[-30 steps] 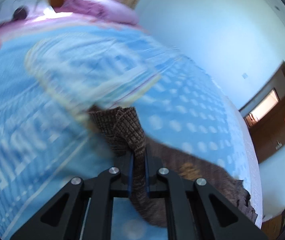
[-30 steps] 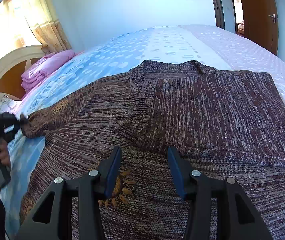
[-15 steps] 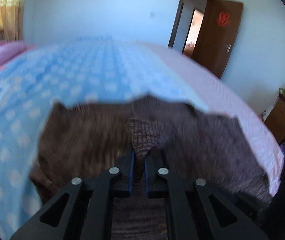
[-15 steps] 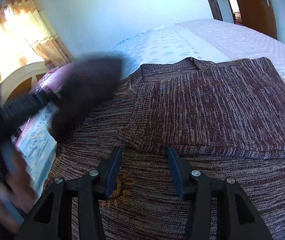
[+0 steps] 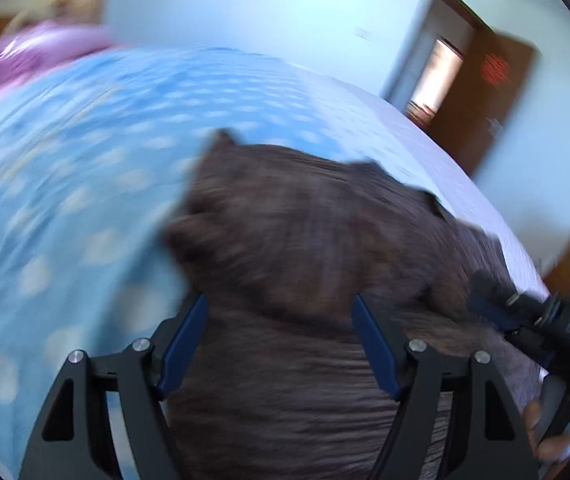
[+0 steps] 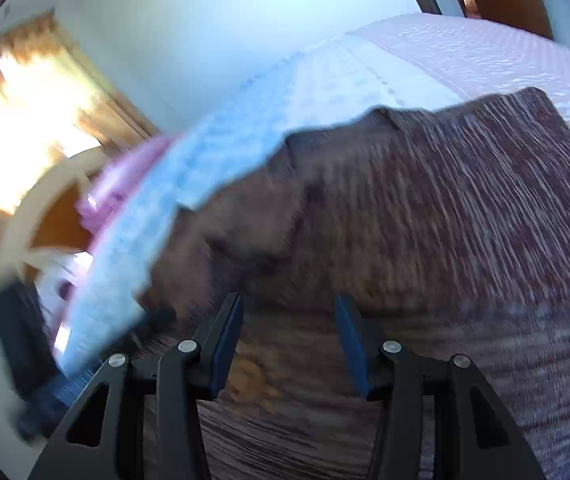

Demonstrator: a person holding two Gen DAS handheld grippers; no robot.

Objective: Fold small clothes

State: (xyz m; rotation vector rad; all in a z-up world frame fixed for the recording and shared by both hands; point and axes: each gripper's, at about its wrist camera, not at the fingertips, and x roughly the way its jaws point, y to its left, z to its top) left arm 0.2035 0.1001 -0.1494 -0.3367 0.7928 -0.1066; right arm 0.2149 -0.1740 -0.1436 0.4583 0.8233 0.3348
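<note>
A brown knitted sweater point(image 5: 309, 240) lies on the bed, with both sleeves folded in over its body; it also shows in the right wrist view point(image 6: 445, 220). My left gripper point(image 5: 281, 320) is open and empty, just above the sweater's near part. My right gripper point(image 6: 289, 324) is open and empty over the sweater's lower part, near a yellow sunflower patch point(image 6: 251, 380). The right gripper's body shows at the right edge of the left wrist view point(image 5: 545, 320). Both views are motion-blurred.
The bed has a blue spotted cover point(image 5: 65, 200) and a pale pink part point(image 6: 465, 48) on the right. Pink folded bedding point(image 5: 41, 52) lies by the headboard point(image 6: 33, 208). A brown door point(image 5: 489, 100) stands open beyond the bed.
My left gripper carried the left sleeve across onto the sweater's body, then let go and opened. The right gripper stayed open and shifted its view to the left.
</note>
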